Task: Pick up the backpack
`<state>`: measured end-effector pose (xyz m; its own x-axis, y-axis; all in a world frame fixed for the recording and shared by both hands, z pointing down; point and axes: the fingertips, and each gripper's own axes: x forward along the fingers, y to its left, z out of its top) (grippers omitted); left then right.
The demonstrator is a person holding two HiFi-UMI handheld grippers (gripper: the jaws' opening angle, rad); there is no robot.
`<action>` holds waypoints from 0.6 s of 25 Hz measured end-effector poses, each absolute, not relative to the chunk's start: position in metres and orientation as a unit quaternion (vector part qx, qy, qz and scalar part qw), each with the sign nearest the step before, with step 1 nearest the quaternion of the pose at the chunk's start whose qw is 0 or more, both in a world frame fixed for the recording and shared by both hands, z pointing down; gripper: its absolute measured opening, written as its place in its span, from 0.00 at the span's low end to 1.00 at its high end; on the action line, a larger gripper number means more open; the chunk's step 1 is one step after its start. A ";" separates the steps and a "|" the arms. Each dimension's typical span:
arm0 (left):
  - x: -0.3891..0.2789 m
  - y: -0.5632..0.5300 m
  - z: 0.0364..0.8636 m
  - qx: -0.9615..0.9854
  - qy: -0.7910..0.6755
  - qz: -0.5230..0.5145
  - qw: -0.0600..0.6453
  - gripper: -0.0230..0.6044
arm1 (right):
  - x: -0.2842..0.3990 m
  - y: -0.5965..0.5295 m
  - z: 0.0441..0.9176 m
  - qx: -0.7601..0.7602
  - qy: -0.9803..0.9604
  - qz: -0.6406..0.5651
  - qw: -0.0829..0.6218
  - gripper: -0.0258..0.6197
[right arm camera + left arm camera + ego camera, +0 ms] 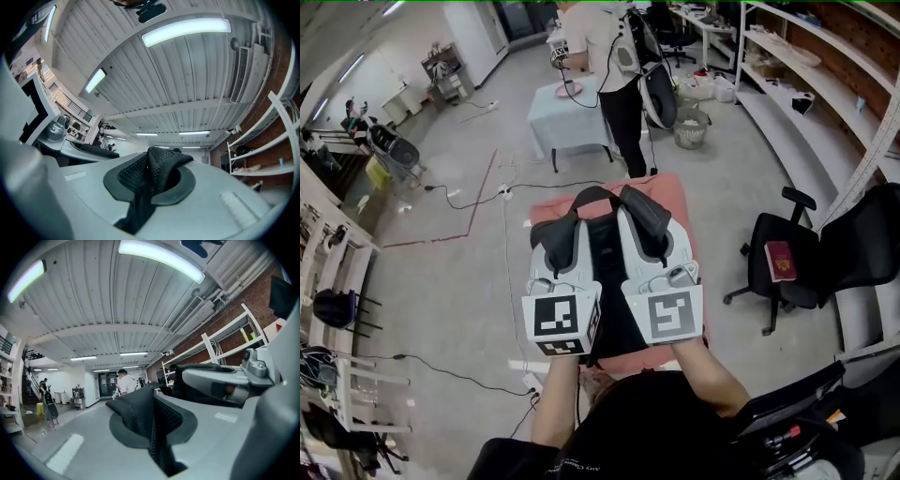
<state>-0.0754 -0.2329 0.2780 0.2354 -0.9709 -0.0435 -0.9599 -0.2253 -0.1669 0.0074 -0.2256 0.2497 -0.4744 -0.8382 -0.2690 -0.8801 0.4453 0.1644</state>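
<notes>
Right, starting left: gripping the black mesh left strap (pixel 140 416) with the left gripper (pixel 553 248), squeezed tight. Holding the black backpack (pixel 609 281) in the middle, over the pink-covered table (pixel 673 199); impossible to say whether lifted clear. Pinching the right strap (pixel 154 176) with the right gripper (pixel 652 246) too. Could well lose the mesh from one side through a slack squeeze, then tip lopsided. Standing on grey concrete floor (pixel 450 272) strewn with cables (pixel 464 204); office chair (pixel 862 244) and long shelving (pixel 797 103) off right.
</notes>
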 end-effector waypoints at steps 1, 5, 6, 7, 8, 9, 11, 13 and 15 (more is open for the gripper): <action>-0.074 -0.235 0.282 -0.784 0.615 -0.040 0.076 0.07 | 0.006 -0.230 0.252 -0.508 0.847 0.137 0.071 0.13; -0.070 -0.234 0.302 -0.784 0.615 -0.061 0.063 0.07 | 0.004 -0.236 0.269 -0.505 0.852 0.127 0.054 0.13; -0.069 -0.234 0.306 -0.783 0.616 -0.064 0.059 0.07 | 0.004 -0.236 0.272 -0.503 0.853 0.125 0.052 0.13; -0.070 -0.235 0.309 -0.782 0.617 -0.065 0.056 0.07 | 0.003 -0.236 0.275 -0.501 0.855 0.124 0.052 0.13; -0.072 -0.235 0.312 -0.781 0.619 -0.065 0.053 0.07 | 0.001 -0.236 0.276 -0.499 0.856 0.124 0.052 0.13; -0.075 -0.235 0.315 -0.779 0.622 -0.064 0.050 0.07 | -0.001 -0.235 0.278 -0.496 0.858 0.123 0.050 0.13; -0.079 -0.234 0.317 -0.776 0.626 -0.063 0.049 0.07 | -0.005 -0.233 0.278 -0.491 0.861 0.124 0.048 0.13; -0.080 -0.232 0.314 -0.773 0.628 -0.069 0.057 0.07 | -0.008 -0.232 0.277 -0.488 0.862 0.126 0.049 0.13; -0.084 -0.229 0.312 -0.772 0.629 -0.073 0.062 0.07 | -0.013 -0.231 0.277 -0.486 0.863 0.127 0.050 0.13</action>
